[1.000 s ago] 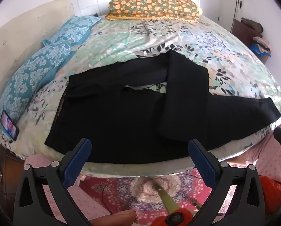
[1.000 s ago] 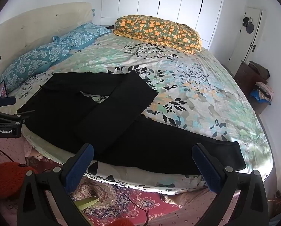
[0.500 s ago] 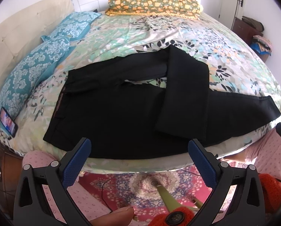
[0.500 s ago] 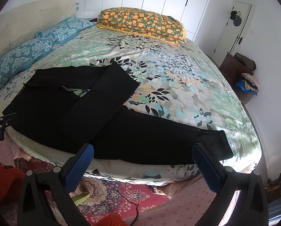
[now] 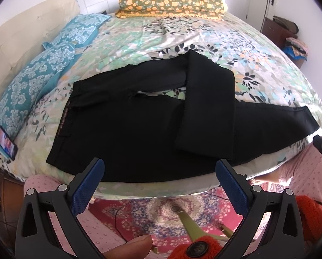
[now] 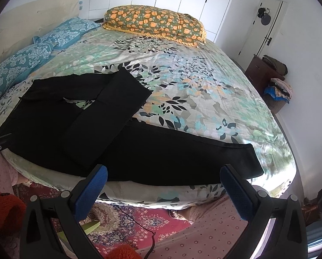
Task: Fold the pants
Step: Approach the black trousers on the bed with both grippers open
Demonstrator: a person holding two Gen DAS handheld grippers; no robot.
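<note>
Black pants [image 5: 126, 129] are lying flat on the bed [image 5: 258, 64], along the near edge. The waistband is sitting toward the blue pillows; one leg is running out along the edge to the far corner, its hem [image 6: 253, 161] resting near the mattress corner. The other leg [image 6: 109, 112] is lying folded back diagonally across the first, its end resting on the thigh area. A small patch of floral sheet is showing through the gap at the crotch.

Left gripper [image 5: 161, 172] is hovering off the bed edge in front of the pants' middle, jaws spread wide, holding nothing and not touching fabric. Right gripper [image 6: 165, 180] is likewise hanging off the edge, facing the extended leg, jaws wide apart and empty.

Two blue patterned pillows [image 5: 31, 82] are lying along the cream headboard [image 5: 24, 32]; an orange floral pillow [image 6: 156, 23] is sitting at the far side. A phone [image 5: 6, 143] with a lit screen is leaning by the nearest blue pillow. A patterned red rug [image 6: 139, 222] is covering the floor below both grippers. A dark wooden cabinet [image 6: 262, 71] with piled clothes is standing by the wall, with a white door [image 6: 264, 28] behind it.
</note>
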